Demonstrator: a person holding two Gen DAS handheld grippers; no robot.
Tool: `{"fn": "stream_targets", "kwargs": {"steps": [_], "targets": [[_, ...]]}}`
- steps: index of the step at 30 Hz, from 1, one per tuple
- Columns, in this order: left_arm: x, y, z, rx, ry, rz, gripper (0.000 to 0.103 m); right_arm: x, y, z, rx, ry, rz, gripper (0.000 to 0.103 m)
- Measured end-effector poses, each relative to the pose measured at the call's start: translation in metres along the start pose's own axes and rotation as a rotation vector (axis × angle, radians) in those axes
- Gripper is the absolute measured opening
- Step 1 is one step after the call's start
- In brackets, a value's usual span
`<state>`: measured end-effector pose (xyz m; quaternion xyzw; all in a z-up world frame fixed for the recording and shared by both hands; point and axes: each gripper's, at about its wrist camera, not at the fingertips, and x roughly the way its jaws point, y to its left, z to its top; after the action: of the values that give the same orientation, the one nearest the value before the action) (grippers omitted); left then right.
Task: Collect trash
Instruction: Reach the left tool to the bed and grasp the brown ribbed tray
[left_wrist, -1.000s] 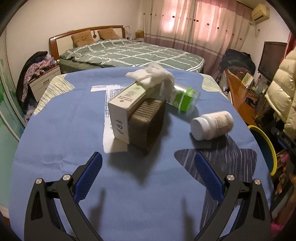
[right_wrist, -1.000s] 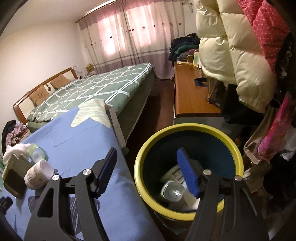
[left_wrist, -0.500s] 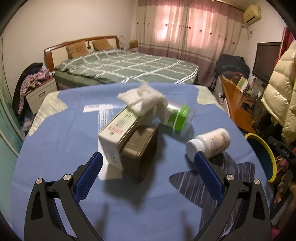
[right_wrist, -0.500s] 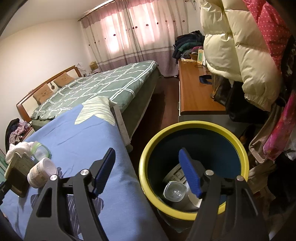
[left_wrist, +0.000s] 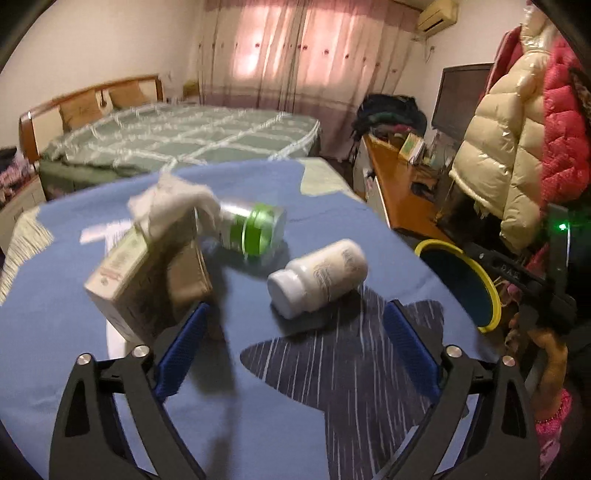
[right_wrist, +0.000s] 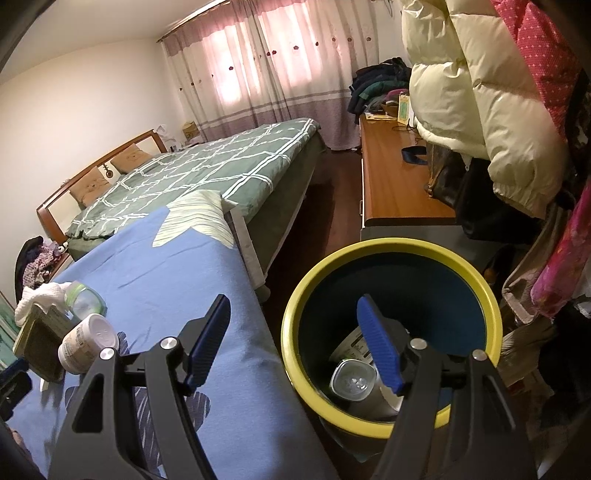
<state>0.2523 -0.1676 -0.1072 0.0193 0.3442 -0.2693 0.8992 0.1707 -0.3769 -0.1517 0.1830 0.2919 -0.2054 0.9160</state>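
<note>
On the blue cloth a white pill bottle (left_wrist: 317, 277) lies on its side, just ahead of my open, empty left gripper (left_wrist: 295, 332). Behind it lie a green-lidded jar (left_wrist: 255, 229), a white box (left_wrist: 125, 280) leaning on a brown block (left_wrist: 188, 280), and a crumpled white tissue (left_wrist: 173, 203) on top. My right gripper (right_wrist: 295, 325) is open and empty above the near rim of the yellow-rimmed blue bin (right_wrist: 391, 251). The bin holds a clear bottle (right_wrist: 352, 380) and other trash. The pill bottle (right_wrist: 88, 343) also shows at the left of the right wrist view.
The bin (left_wrist: 461, 284) stands off the table's right edge. A wooden desk (right_wrist: 395, 184) and hanging puffy coats (right_wrist: 480, 92) are behind it. A green-quilted bed (right_wrist: 207, 166) lies beyond the table. The right gripper's body (left_wrist: 524, 280) shows at the right of the left wrist view.
My left gripper has swung right and forward, so the white pill bottle now lies centred between its fingers. My right gripper has drawn back slightly from the bin.
</note>
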Motion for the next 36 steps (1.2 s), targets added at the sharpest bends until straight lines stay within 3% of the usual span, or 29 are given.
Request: {"fn": "stream_targets", "kwargs": {"steps": [3,8,11,17,25,33,36], "targets": [[-0.006,0.008,0.007,-0.033,-0.03,0.065,0.093,0.0,0.0,0.0,0.0,0.001,0.003,0.068],[0.009,0.031,0.006,-0.123,0.064,0.14,0.087,-0.002,0.0,-0.001,0.001,0.0,0.011,0.068],[0.01,0.04,-0.001,-0.168,0.079,0.132,0.084,-0.002,0.001,-0.001,-0.001,-0.001,0.012,0.068],[0.012,0.045,-0.002,-0.16,0.085,0.167,0.084,-0.001,0.002,0.0,-0.007,0.005,0.02,0.068],[0.042,0.05,0.001,-0.171,0.152,0.146,0.063,0.0,0.003,0.0,-0.006,0.006,0.02,0.068],[0.061,0.054,0.01,-0.135,0.157,0.167,0.054,0.001,0.008,-0.001,-0.008,0.012,0.031,0.068],[0.067,0.055,0.013,-0.119,0.166,0.141,0.042,0.001,0.007,-0.001,-0.009,0.015,0.037,0.068]]}}
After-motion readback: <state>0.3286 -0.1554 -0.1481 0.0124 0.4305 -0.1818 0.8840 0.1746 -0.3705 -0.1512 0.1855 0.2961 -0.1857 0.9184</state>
